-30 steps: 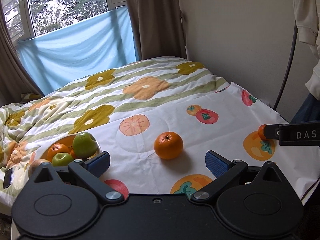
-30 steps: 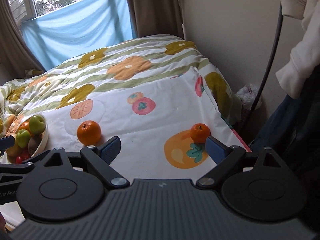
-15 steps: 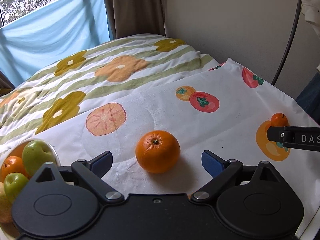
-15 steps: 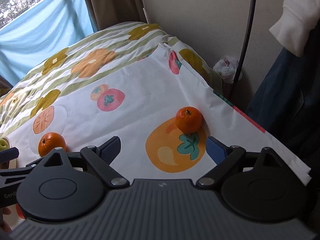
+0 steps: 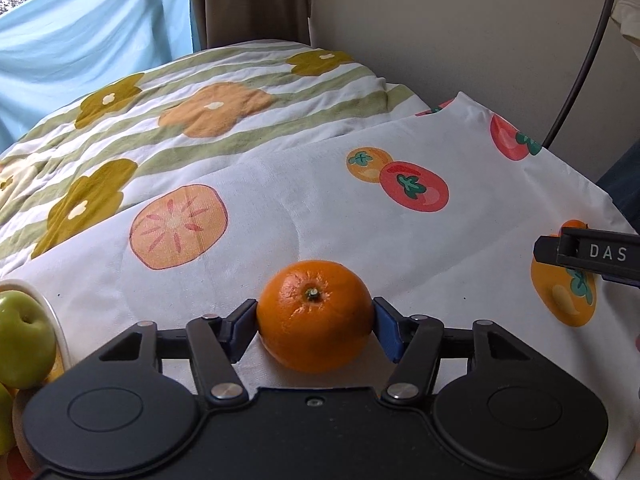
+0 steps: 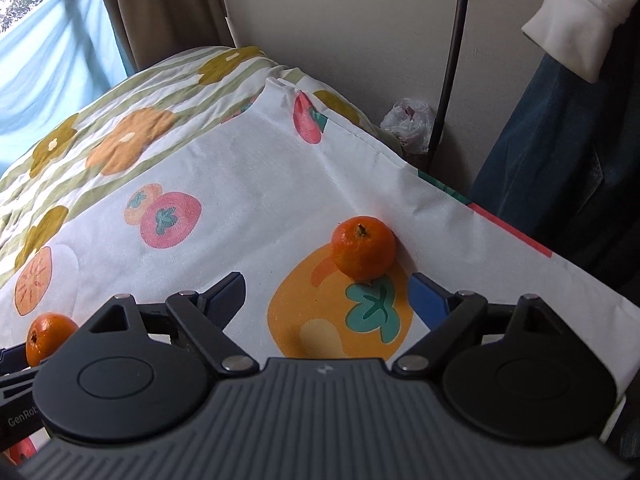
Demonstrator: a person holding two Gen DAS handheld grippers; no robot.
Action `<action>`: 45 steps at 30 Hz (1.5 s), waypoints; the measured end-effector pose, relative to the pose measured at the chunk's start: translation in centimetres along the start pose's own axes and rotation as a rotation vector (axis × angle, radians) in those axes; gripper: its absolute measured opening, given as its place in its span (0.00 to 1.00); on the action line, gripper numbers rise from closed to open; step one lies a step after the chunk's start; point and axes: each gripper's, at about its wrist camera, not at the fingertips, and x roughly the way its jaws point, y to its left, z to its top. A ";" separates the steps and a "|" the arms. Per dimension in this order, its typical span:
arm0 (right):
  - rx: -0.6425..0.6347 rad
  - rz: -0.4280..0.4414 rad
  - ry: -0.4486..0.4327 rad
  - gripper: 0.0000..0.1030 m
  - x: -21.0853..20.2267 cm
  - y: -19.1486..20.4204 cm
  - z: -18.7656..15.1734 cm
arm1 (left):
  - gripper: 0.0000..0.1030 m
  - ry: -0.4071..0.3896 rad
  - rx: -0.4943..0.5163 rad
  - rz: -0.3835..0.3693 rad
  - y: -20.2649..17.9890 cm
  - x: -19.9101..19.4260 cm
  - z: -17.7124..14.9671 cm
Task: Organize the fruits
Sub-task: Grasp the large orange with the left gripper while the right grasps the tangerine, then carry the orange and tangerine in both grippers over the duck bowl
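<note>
My left gripper [image 5: 315,330] is shut on a large orange [image 5: 315,316] that rests on the white fruit-print cloth [image 5: 280,216]; both blue pads touch its sides. The same orange shows in the right wrist view [image 6: 47,336] at the lower left. My right gripper [image 6: 328,296] is open, its fingers spread just short of a small mandarin [image 6: 363,248] lying on the cloth near the bed's right edge. In the left wrist view only the top of that mandarin [image 5: 574,224] shows, behind a right gripper finger [image 5: 588,254].
A white bowl [image 5: 56,320] with green apples [image 5: 22,344] and other fruit sits at the left. The cloth's right edge [image 6: 500,224] drops off toward hanging jeans [image 6: 560,140], a pole and a plastic bag on the floor. A flowered quilt lies behind.
My left gripper has moved forward and closed on the large orange. My right gripper has moved closer to the small mandarin and stays open.
</note>
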 end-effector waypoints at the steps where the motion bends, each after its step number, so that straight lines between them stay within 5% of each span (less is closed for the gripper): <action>1: 0.001 -0.006 0.000 1.00 0.2 0.1 0.1 | 0.64 -0.001 0.003 -0.002 0.0 0.0 0.0; 14: -0.018 -0.098 0.026 0.75 2.1 0.7 1.0 | 0.63 0.004 0.004 -0.031 0.4 0.1 0.1; 19: -0.006 -0.111 0.014 0.53 2.4 0.4 1.5 | 0.63 -0.001 0.009 -0.030 0.4 0.0 -0.1; 23: -0.002 -0.093 0.012 0.53 2.5 0.1 1.7 | 0.63 -0.003 -0.006 -0.017 0.4 -0.2 -0.3; 31: -0.108 0.009 0.010 0.52 1.5 1.2 2.1 | 0.62 -0.032 -0.079 0.064 1.0 -2.3 -1.2; 45: -0.409 0.339 -0.049 0.52 -4.6 7.4 2.4 | 0.62 -0.153 -0.302 0.295 2.5 -10.8 -2.7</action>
